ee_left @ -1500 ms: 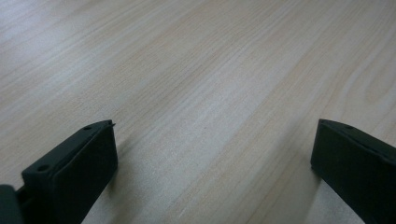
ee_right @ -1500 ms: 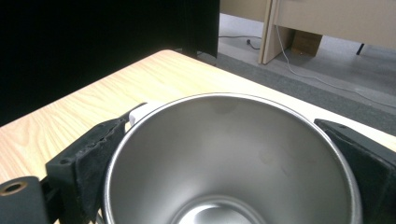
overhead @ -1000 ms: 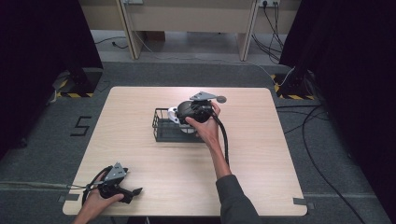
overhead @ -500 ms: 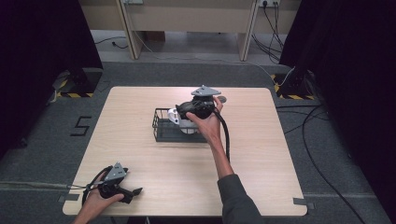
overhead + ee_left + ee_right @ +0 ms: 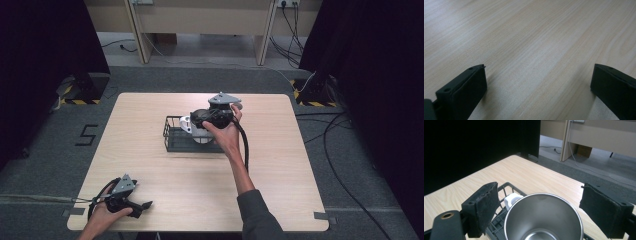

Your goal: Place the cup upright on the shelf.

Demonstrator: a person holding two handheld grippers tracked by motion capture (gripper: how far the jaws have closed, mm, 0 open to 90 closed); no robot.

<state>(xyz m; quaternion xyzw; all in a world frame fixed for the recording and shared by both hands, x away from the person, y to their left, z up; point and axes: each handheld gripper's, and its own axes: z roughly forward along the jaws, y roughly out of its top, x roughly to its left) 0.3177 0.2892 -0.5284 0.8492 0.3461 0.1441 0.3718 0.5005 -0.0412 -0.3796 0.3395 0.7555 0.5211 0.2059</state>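
The right hand-held gripper (image 5: 200, 121) hangs over the black wire basket (image 5: 175, 141) near the middle of the desk (image 5: 150, 165), and from its own camera the jaws stand wide apart on either side of a steel cup (image 5: 543, 218), neither pad touching it as far as I can see. The cup sits upright in the basket, mouth open to the gripper, with something small and white (image 5: 511, 199) just behind its rim; I can't make out what that is.

That cup looks thin-walled and light, stiff enough not to give under a squeeze, but its polished skin is likely slippery. I'd take it across the body just below the rim, pads square on opposite sides, and lift straight up so it doesn't catch the basket wires.

The left hand-held gripper (image 5: 142, 205) rests down at the near left corner of the desk, jaws spread wide with nothing between them but bare wood
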